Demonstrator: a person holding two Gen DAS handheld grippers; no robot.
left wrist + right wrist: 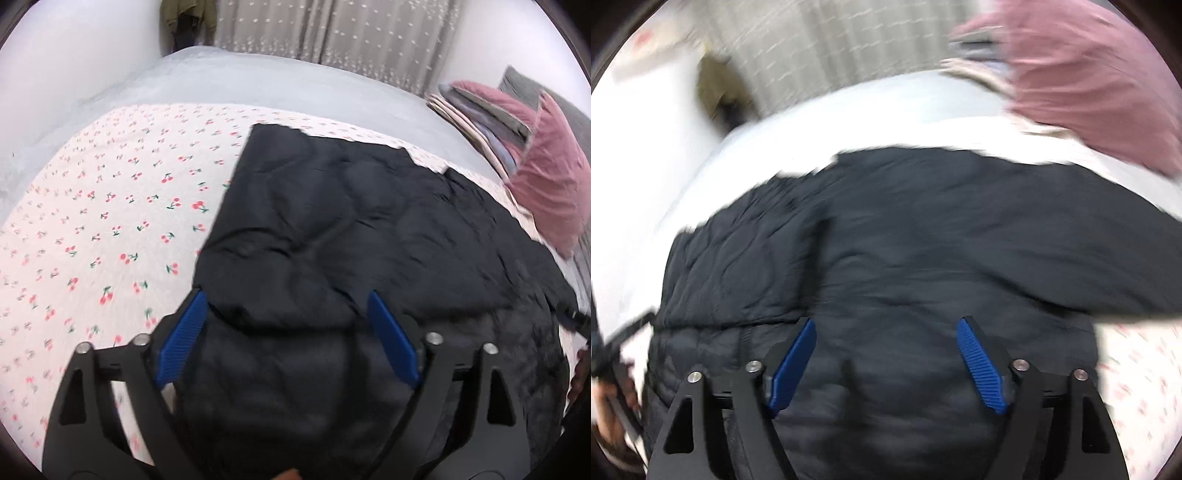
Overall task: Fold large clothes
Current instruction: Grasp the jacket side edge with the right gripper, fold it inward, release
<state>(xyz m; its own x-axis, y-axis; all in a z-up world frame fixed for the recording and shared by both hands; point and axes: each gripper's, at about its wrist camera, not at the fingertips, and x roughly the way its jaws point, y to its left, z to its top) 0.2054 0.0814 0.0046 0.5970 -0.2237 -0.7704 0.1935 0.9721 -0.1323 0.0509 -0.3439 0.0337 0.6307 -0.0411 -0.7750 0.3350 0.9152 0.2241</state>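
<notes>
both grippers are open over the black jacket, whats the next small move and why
Probably lower the left gripper and close it on the near folded edge of the black jacket. Both it and the right gripper stand open with nothing pinched, and the jacket lies spread on the cherry-print sheet, only partly folded.

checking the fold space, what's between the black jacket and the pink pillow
In the left wrist view, only a narrow strip of cherry-print sheet separates the black jacket from the pink pillow.
</notes>
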